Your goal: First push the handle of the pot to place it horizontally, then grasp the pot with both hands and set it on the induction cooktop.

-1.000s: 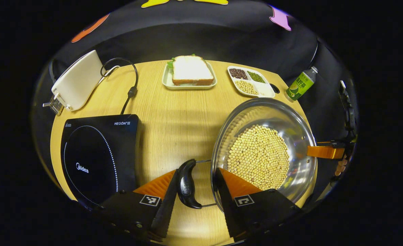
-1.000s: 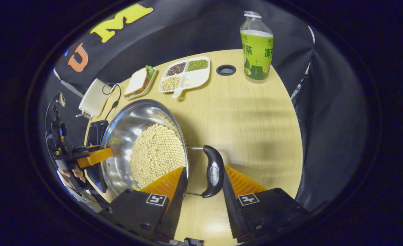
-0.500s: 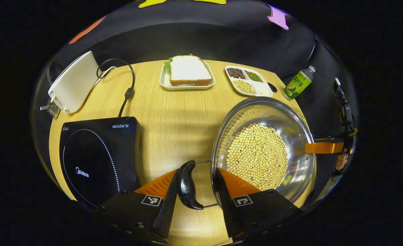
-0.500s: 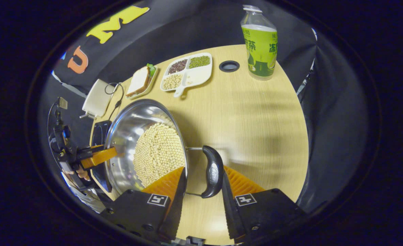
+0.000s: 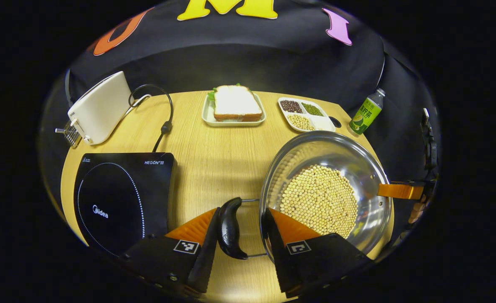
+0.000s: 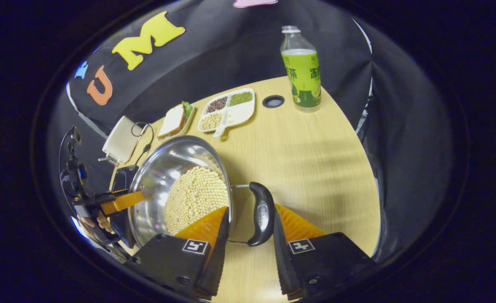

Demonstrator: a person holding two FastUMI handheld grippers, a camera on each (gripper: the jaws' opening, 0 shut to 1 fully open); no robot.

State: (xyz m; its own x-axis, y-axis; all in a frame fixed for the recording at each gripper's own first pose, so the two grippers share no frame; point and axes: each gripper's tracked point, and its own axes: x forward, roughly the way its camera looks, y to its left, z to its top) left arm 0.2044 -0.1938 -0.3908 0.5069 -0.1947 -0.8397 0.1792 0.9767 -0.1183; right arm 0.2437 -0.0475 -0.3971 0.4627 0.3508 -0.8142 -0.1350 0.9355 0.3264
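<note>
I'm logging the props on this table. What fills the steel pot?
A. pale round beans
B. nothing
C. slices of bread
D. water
A: the pot holds a heap of pale round beans, also seen in the right gripper view.

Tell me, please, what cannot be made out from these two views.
- Left gripper view: whether the pot rests on the table, hidden by its own bowl.
- Right gripper view: the induction cooktop, mostly hidden behind the pot.
- Right gripper view: the hand, small and cut off near the edge.
- Left gripper view: grains in the divided tray, too small to identify.
</note>
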